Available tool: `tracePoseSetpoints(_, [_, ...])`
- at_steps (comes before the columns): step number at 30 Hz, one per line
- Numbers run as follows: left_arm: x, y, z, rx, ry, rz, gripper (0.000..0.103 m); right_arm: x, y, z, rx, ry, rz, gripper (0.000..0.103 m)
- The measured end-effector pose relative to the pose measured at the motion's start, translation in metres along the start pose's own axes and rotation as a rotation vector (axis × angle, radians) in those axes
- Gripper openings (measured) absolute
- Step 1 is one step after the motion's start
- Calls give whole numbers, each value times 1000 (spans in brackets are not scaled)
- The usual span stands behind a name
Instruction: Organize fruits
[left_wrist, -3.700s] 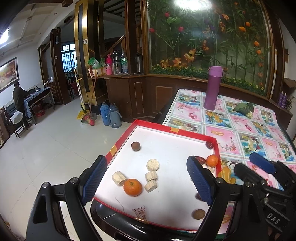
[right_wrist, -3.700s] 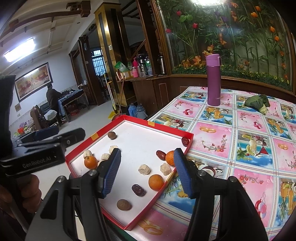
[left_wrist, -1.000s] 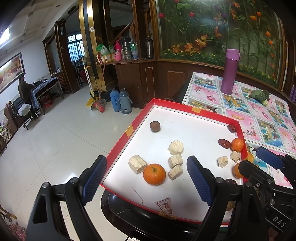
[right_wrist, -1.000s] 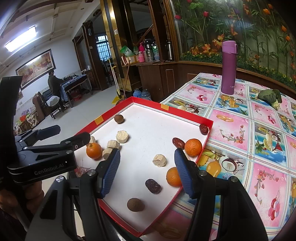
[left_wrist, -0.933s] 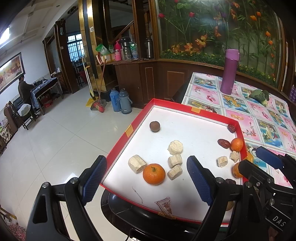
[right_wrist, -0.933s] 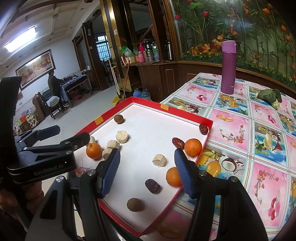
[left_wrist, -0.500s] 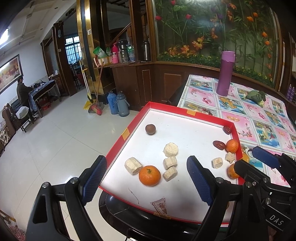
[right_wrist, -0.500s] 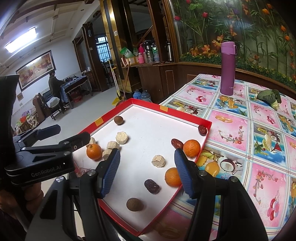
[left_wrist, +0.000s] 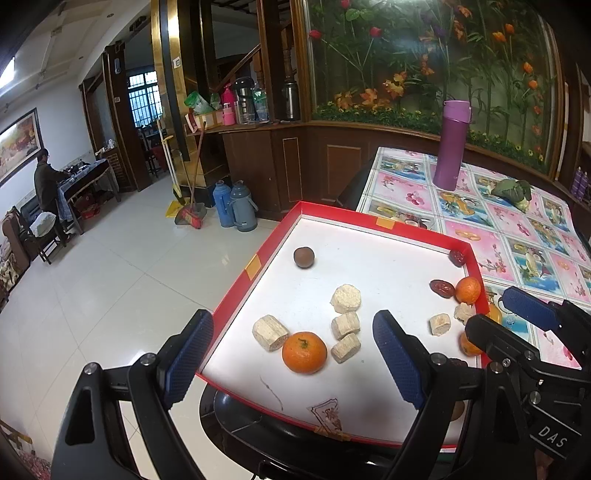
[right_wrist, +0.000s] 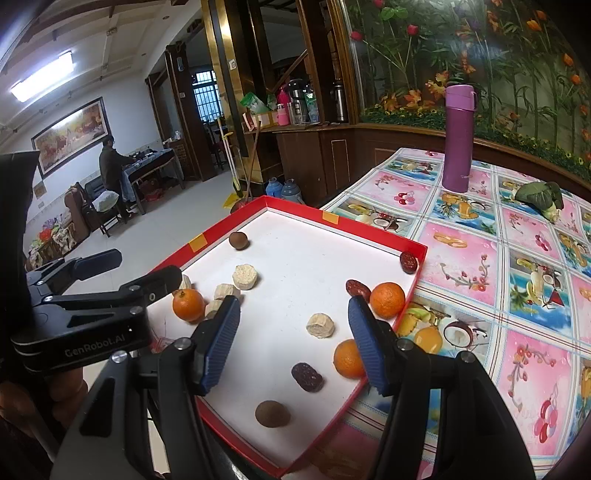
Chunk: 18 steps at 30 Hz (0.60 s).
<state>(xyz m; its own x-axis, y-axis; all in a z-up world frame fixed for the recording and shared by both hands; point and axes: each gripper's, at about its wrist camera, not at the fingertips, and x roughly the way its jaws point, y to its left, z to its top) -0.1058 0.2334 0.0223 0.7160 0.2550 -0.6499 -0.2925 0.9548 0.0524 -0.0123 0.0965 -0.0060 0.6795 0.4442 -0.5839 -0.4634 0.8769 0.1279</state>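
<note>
A red-rimmed white tray (left_wrist: 369, 218) (right_wrist: 332, 216) lies at the table corner. It holds three oranges (left_wrist: 304, 352) (right_wrist: 387, 300), several pale cut chunks (left_wrist: 345, 298) (right_wrist: 320, 325), dark red dates (left_wrist: 442, 288) (right_wrist: 357, 288) and brown round fruits (left_wrist: 304, 257) (right_wrist: 272, 413). My left gripper (left_wrist: 291, 325) (right_wrist: 144, 266) hangs open above the tray's near left part, over one orange and the chunks. Held open above the near right part is my right gripper (right_wrist: 295, 314) (left_wrist: 513, 321), with a chunk and a dark date (right_wrist: 307, 376) beyond its pads. Neither grips anything.
A purple bottle (left_wrist: 452, 144) (right_wrist: 459, 138) and a green leafy bundle (right_wrist: 539, 195) stand farther back on the patterned tablecloth (right_wrist: 517, 266). The tray overhangs a tiled floor (left_wrist: 110, 288) on the left. A person (left_wrist: 46, 177) sits at a far table.
Since the oldest frames both views have shifted a little and show more of the tray. Over the last second the grippers, their jaws and the fruit have stayed put.
</note>
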Motion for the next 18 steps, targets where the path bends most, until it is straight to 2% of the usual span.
tracePoseSetpoints(18, [14,8,9,33,-6,1,88,22,13,15,7,7,15,62])
